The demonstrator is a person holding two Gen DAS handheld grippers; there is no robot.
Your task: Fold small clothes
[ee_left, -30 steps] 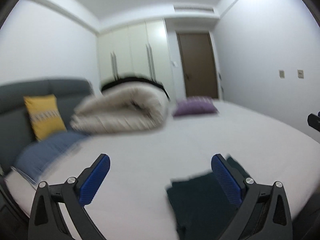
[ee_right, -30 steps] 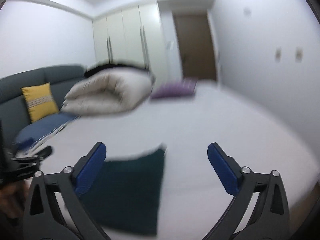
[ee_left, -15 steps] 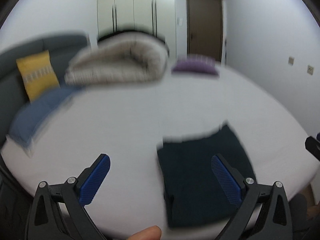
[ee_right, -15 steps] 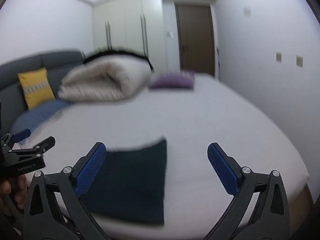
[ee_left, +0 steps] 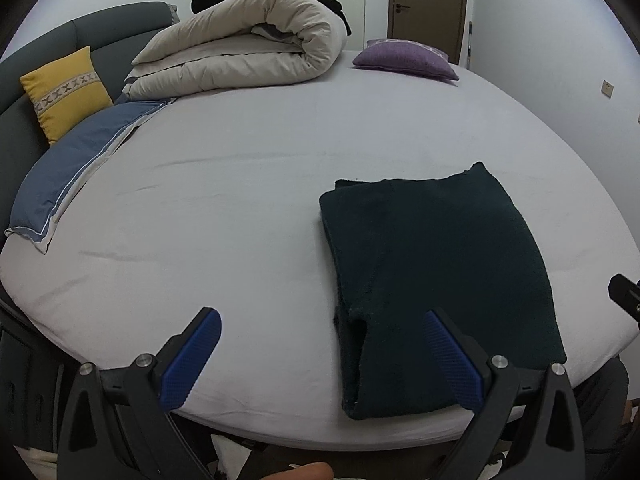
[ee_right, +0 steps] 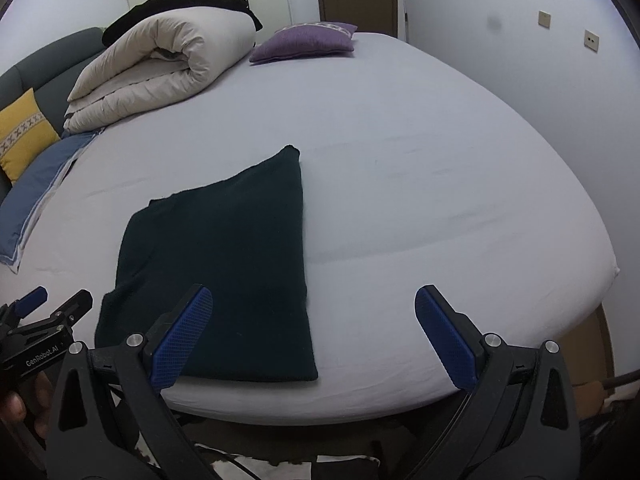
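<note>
Fingers of both grippers are held spread, empty, just short of the dark garment, readied for gripping.

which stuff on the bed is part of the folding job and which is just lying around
Job:
- dark green folded knit garment
- left gripper, open
- right gripper, open

Lying about:
- rolled beige duvet
- purple cushion
- yellow patterned cushion
- blue pillow
</note>
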